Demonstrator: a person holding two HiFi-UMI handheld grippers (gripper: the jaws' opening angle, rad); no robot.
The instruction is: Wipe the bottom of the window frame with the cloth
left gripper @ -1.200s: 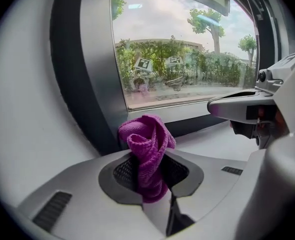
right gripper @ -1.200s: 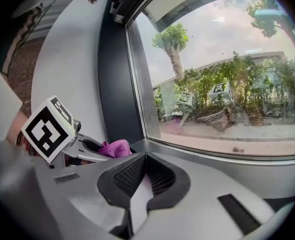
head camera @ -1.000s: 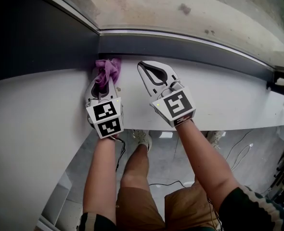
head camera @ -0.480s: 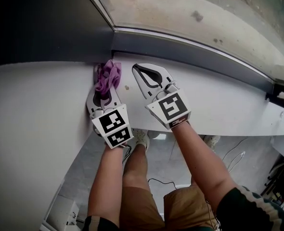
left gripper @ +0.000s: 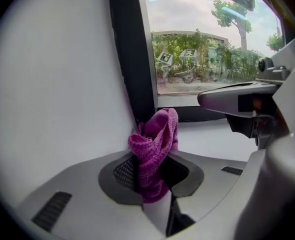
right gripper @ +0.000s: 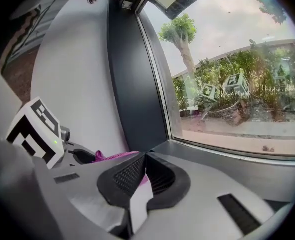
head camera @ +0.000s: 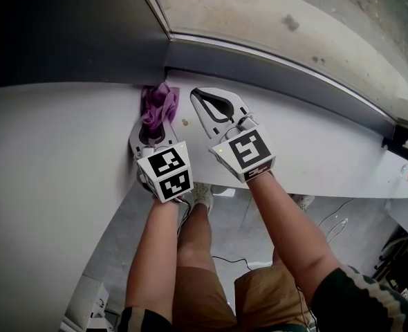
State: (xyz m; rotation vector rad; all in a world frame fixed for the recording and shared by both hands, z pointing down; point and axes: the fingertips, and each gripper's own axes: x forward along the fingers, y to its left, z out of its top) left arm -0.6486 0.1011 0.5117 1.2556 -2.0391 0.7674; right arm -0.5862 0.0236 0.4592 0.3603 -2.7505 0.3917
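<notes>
Head view | purple cloth (head camera: 159,106) is seen bunched at the corner where the window frame (head camera: 259,66) bottom meets its dark upright, on the white sill (head camera: 314,144) | cloth is clamped in left claw (head camera: 151,124) | right claw (head camera: 198,95) is closed on nothing, just beside the left, tip near the frame

Daylight floods through the window (right gripper: 227,84), green trees (right gripper: 180,31) outside, white wall (left gripper: 62,84) at left, grey floor (head camera: 235,227) below.
</notes>
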